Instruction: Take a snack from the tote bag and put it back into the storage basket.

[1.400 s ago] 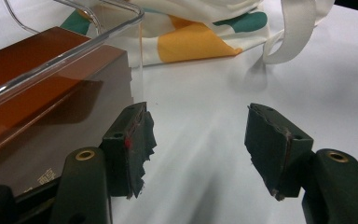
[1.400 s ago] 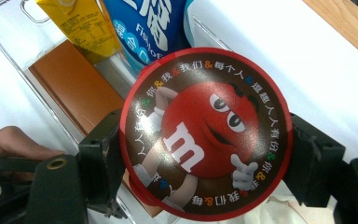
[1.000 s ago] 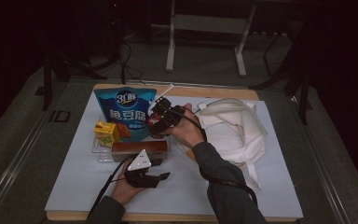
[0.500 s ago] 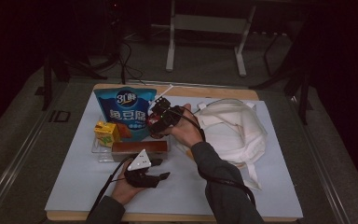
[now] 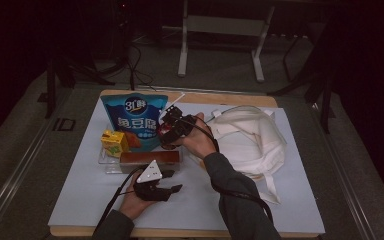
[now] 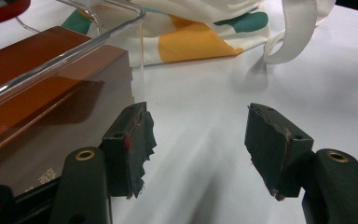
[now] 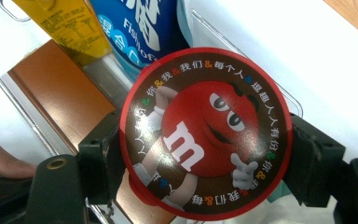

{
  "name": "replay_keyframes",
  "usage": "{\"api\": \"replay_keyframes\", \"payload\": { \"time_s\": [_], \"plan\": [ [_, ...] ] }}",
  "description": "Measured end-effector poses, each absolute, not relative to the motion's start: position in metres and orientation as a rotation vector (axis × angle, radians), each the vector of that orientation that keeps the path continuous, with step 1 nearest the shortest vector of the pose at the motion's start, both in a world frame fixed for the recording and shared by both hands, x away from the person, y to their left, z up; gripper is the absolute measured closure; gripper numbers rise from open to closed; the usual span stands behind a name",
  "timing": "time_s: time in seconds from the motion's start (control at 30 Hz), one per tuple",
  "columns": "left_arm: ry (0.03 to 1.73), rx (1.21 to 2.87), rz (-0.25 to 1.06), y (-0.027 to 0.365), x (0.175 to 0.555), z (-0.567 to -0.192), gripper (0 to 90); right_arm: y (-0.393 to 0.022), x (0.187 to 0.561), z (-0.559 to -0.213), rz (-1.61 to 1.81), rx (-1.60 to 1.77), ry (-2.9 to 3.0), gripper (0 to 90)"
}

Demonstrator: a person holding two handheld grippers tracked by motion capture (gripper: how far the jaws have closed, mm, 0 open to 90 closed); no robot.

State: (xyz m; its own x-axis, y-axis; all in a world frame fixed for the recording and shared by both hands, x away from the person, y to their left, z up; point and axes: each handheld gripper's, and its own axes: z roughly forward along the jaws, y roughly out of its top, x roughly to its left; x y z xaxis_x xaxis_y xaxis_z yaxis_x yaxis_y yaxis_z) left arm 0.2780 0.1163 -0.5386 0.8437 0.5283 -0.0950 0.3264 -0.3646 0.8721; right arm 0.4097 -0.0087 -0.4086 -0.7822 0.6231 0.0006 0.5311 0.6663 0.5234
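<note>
My right gripper (image 7: 205,154) is clamping a round red M&M's candy tub (image 7: 205,133) above the clear plastic tray (image 7: 242,51). My left gripper (image 6: 200,149) is resting wide open, gripping nothing, beside the brown rectangular box (image 6: 51,93).

Glossy printed candy lid (image 7: 205,133); clear smooth plastic tray (image 6: 98,35); matt cream cloth bag (image 5: 252,137) (soft, creased)

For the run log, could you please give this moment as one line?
right claw: shut on candy tub | left claw: open, empty | clear tray: table
</note>
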Motion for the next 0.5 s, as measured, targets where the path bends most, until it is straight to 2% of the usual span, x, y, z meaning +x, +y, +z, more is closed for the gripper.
{"api": "replay_keyframes", "payload": {
  "time_s": [0.5],
  "plan": [
    [0.629, 1.985, 0.243, 0.1163, 0.2779, -0.5385, 39.9, -0.0082, 0.4132, -0.4188, 0.741, 0.968, 2.69, 25.8]
  ]
}}
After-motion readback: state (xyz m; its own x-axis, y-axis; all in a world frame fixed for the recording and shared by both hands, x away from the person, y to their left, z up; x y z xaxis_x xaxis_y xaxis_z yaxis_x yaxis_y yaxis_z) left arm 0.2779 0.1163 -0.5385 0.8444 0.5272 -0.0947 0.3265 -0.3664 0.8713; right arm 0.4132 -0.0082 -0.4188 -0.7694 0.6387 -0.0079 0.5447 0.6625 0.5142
